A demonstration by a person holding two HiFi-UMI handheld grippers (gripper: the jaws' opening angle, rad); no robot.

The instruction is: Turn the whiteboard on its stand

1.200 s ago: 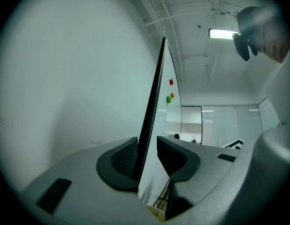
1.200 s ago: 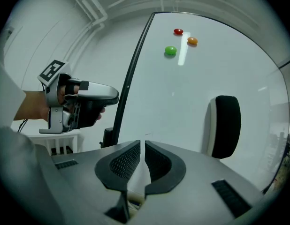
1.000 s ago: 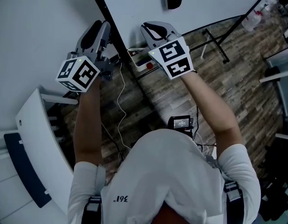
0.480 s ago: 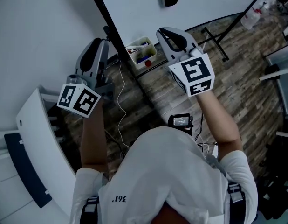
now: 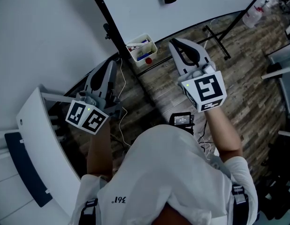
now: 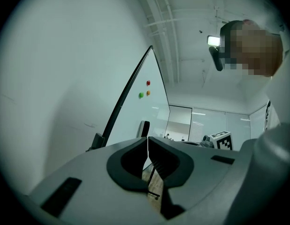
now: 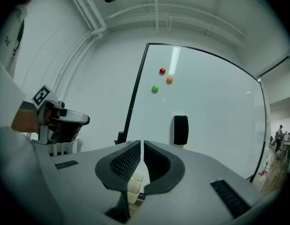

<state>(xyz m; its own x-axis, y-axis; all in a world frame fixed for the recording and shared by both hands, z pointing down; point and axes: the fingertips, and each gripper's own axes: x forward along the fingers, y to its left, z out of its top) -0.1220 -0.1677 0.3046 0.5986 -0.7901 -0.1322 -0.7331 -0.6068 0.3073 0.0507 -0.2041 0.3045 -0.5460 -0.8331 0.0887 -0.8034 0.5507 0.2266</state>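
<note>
The left claw [image 5: 109,65], just snapped closed on nothing, hangs near the whiteboard's [image 5: 206,3] black side edge. The right claw [image 5: 178,44], closed and empty too, faces the whiteboard's front without touching it.

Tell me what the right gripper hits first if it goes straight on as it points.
The right gripper would likely meet the whiteboard face, left of the black eraser; the white tray lies below that line. Depth is unclear.
</note>
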